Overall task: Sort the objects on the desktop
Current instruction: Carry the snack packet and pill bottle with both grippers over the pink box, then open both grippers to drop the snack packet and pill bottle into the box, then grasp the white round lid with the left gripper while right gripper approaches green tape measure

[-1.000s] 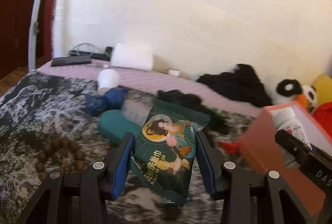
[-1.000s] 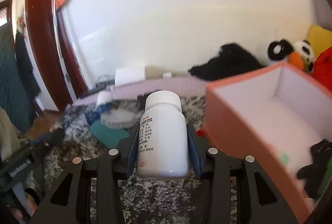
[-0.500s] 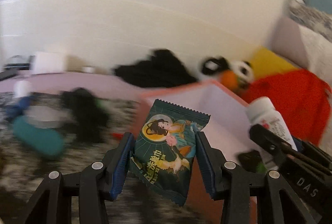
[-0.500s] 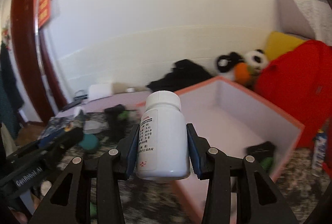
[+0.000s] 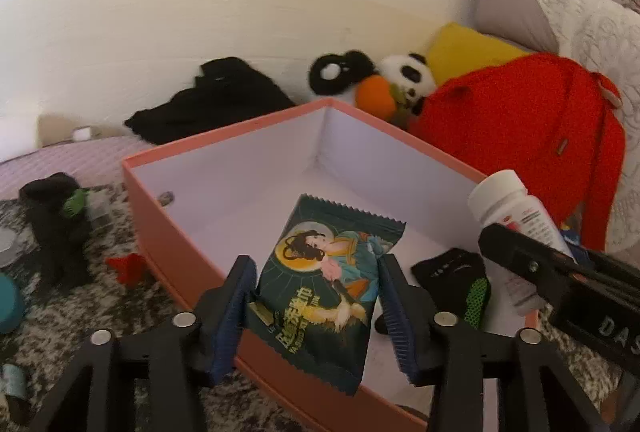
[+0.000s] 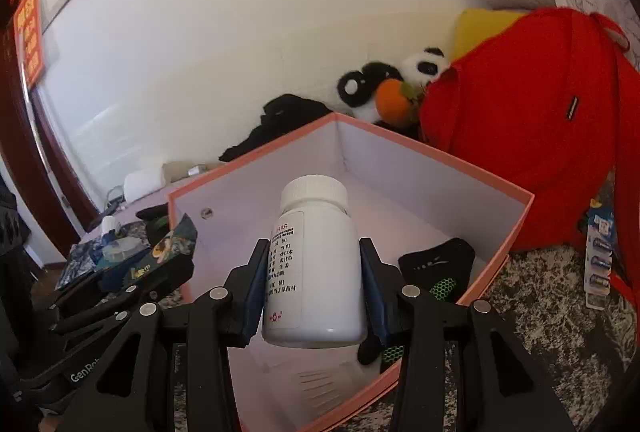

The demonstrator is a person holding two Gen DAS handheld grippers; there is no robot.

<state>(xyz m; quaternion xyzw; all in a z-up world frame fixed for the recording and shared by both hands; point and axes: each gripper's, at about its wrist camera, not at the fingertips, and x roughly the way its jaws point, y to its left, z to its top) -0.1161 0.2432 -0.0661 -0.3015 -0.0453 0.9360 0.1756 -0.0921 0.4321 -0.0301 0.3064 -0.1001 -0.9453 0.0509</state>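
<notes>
My left gripper (image 5: pixel 314 306) is shut on a dark green snack packet (image 5: pixel 324 284) and holds it over the near wall of the open pink box (image 5: pixel 224 139). My right gripper (image 6: pixel 312 298) is shut on a white pill bottle (image 6: pixel 314 264) and holds it above the inside of the same box (image 6: pixel 520 232). The bottle also shows at the right of the left wrist view (image 5: pixel 516 228). The packet shows at the left of the right wrist view (image 6: pixel 172 248). A black and green item (image 5: pixel 460 280) lies on the box floor.
A red bag (image 5: pixel 520 119), a panda plush (image 5: pixel 404 79) and a black cloth (image 5: pixel 216 103) lie behind the box. Left of the box on the patterned blanket (image 5: pixel 60 312) are a black item (image 5: pixel 56 207), a red scrap (image 5: pixel 128 268) and a teal object (image 5: pixel 8 304). A battery pack (image 6: pixel 600 256) lies at right.
Both grippers have swung right from the cluttered blanket to the pink box, still holding the packet and the bottle. Both now hang over the box opening.
</notes>
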